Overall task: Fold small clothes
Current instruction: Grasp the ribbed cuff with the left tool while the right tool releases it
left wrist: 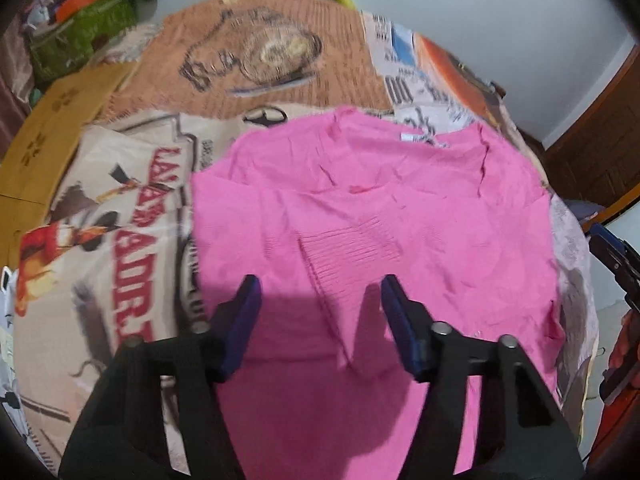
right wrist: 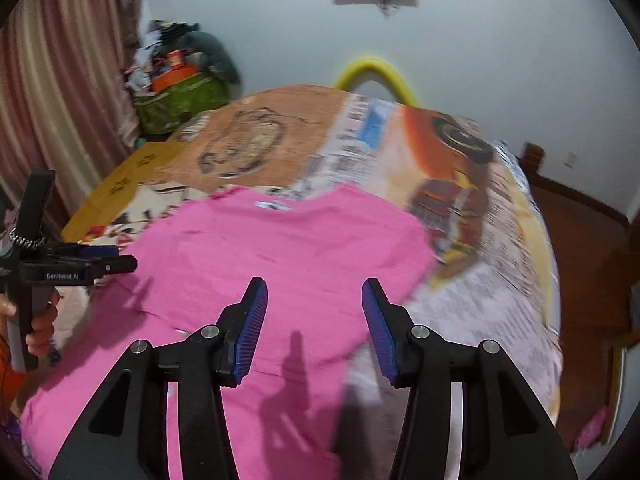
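A pink shirt (left wrist: 360,208) lies spread on a table covered with printed sheets (left wrist: 132,208), its neckline and white label at the far side. My left gripper (left wrist: 318,286) hangs over the shirt's near part, jaws apart, nothing between the blue pads. In the right wrist view the same pink shirt (right wrist: 280,248) lies flat, partly folded over itself. My right gripper (right wrist: 314,292) hovers above its right side with jaws apart and empty. The left gripper (right wrist: 108,258) shows at the far left edge of that view, held by a hand (right wrist: 40,332).
The printed sheets (right wrist: 460,184) cover the round table. A yellow board (left wrist: 52,128) lies at the table's far left. A green bag with clutter (right wrist: 180,100) stands by the curtain. A yellow hoop (right wrist: 376,68) rises behind the table. Wooden furniture (right wrist: 580,248) stands at the right.
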Available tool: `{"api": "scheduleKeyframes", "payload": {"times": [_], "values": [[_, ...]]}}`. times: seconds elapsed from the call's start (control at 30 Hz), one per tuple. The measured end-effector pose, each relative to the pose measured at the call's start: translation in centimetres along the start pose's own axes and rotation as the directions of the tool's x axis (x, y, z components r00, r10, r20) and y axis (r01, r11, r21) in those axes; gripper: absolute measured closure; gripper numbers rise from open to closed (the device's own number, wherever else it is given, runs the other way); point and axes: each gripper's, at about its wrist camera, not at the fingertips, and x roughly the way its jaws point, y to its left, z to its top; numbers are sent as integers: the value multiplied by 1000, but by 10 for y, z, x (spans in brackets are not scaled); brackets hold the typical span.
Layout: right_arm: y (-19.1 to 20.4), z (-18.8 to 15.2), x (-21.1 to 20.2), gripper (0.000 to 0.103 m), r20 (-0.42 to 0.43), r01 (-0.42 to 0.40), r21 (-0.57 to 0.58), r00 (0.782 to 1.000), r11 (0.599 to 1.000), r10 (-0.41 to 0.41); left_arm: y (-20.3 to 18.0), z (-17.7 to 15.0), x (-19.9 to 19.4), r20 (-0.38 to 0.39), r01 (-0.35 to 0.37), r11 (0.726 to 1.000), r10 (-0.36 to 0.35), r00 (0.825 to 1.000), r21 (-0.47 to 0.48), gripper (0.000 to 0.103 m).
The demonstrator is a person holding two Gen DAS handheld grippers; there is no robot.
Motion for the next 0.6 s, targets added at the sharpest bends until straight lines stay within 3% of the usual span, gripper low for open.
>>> {"api": "scheduleKeyframes", "payload": {"times": [0.1,0.17,0.23,0.3,0.47,0.53,0.6], "values": [[-16,-4,8,58,-21,9,28,1000,1000,-9,-3,2,15,-27,14,1000,-14,1000,-13,51],[-25,-6,19,57,-37,7,48,999,999,-5,-7,3,14,-7,19,1000,-19,1000,2,62],[-31,-6,31,58,-45,-1,73,999,997,5,-12,3,12,2,22,1000,-22,1000,17,84],[-39,-7,38,58,-49,-4,99,999,995,9,-20,5,12,8,15,999,-15,1000,46,94],[-46,1,55,60,-47,3,133,999,991,3,-34,7,1,80,-40,993,32,996,107,98],[-46,4,62,86,-62,3,121,998,993,5,-36,9,-11,136,-65,990,48,990,126,98],[-42,6,67,95,-76,18,90,997,996,-12,-36,12,-20,176,-77,988,54,983,131,98]]}}
